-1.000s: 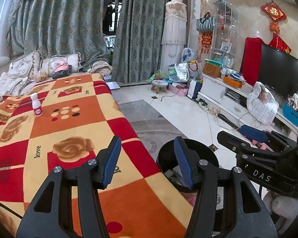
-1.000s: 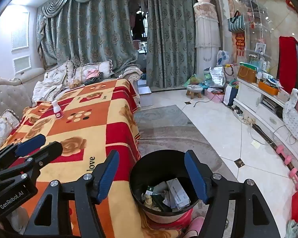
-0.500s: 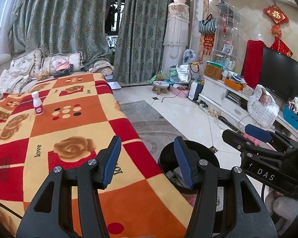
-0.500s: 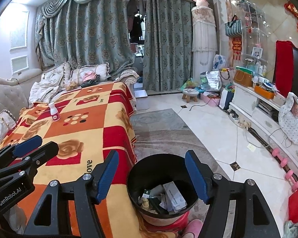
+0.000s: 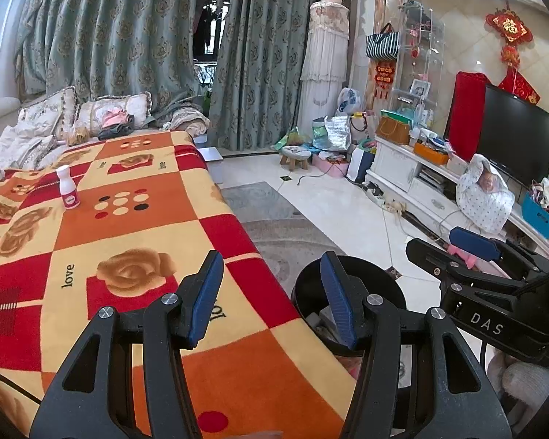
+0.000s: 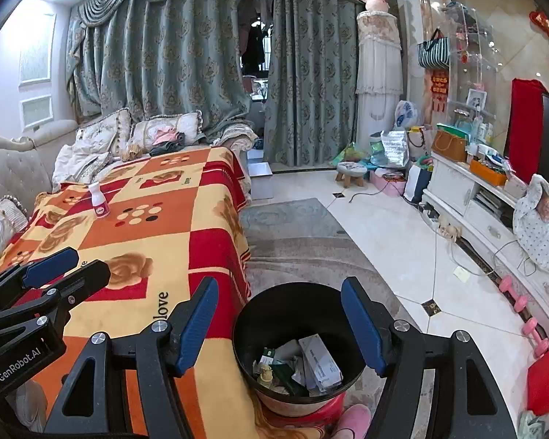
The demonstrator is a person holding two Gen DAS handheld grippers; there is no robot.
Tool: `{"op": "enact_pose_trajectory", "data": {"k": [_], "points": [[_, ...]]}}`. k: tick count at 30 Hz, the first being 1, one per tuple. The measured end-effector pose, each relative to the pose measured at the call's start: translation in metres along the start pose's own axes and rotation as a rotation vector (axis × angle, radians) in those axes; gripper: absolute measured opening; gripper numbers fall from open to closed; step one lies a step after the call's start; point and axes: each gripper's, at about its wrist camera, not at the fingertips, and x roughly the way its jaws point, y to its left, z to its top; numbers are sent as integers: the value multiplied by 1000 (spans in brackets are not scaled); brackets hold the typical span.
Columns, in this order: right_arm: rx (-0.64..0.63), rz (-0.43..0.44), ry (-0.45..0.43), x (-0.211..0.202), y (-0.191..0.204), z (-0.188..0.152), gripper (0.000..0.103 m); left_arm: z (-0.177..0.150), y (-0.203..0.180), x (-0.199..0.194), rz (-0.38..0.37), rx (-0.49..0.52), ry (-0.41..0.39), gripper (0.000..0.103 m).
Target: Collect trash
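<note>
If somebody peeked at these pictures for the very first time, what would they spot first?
Probably the big orange, red and yellow patchwork blanket with roses, which fills the left side. A small white plastic bottle with a pink label stands alone on it, far back. Close by, beside the blanket's edge, sits a round black trash bin with boxes and wrappers inside, seen between the right gripper's open blue fingers.

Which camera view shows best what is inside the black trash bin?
The right wrist view. It looks down into the trash bin, so the boxes and wrappers inside show clearly. In the left wrist view the bin is mostly hidden behind the left gripper, and little of its contents shows.
</note>
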Motion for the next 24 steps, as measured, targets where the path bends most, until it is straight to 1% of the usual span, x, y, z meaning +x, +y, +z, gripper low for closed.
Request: {"op": "enact_pose_trajectory", "data": {"k": [24], "points": [[-9,2,20,3,2,-4,68,-1,-2,2,1,-10,4,54]]}}
